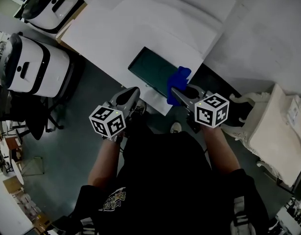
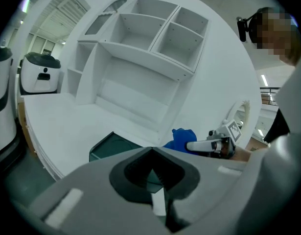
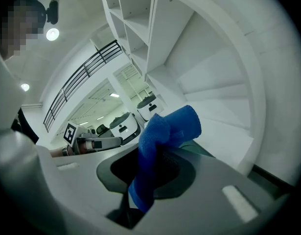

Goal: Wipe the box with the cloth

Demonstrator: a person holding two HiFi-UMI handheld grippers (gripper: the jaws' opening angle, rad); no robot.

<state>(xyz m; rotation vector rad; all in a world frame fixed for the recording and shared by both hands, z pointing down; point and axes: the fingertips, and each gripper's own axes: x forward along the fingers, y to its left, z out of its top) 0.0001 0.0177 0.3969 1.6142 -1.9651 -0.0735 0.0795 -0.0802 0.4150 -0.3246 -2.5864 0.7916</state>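
A dark green flat box (image 1: pixel 152 70) lies near the front edge of the white table (image 1: pixel 106 31); it also shows in the left gripper view (image 2: pixel 108 146). My right gripper (image 1: pixel 175 96) is shut on a blue cloth (image 1: pixel 178 79), held at the box's near right corner. In the right gripper view the cloth (image 3: pixel 162 136) sticks up from between the shut jaws (image 3: pixel 151 173). My left gripper (image 1: pixel 130 95) hovers just off the table's front edge, left of the box, jaws shut and empty (image 2: pixel 152 173). The right gripper with the cloth (image 2: pixel 182 138) shows there too.
White shelving (image 2: pixel 140 38) stands at the back of the table. Two white robot units (image 1: pixel 35 65) stand on the floor at left, beside a dark chair (image 1: pixel 18 114). An ornate white furniture piece (image 1: pixel 272 126) is at right.
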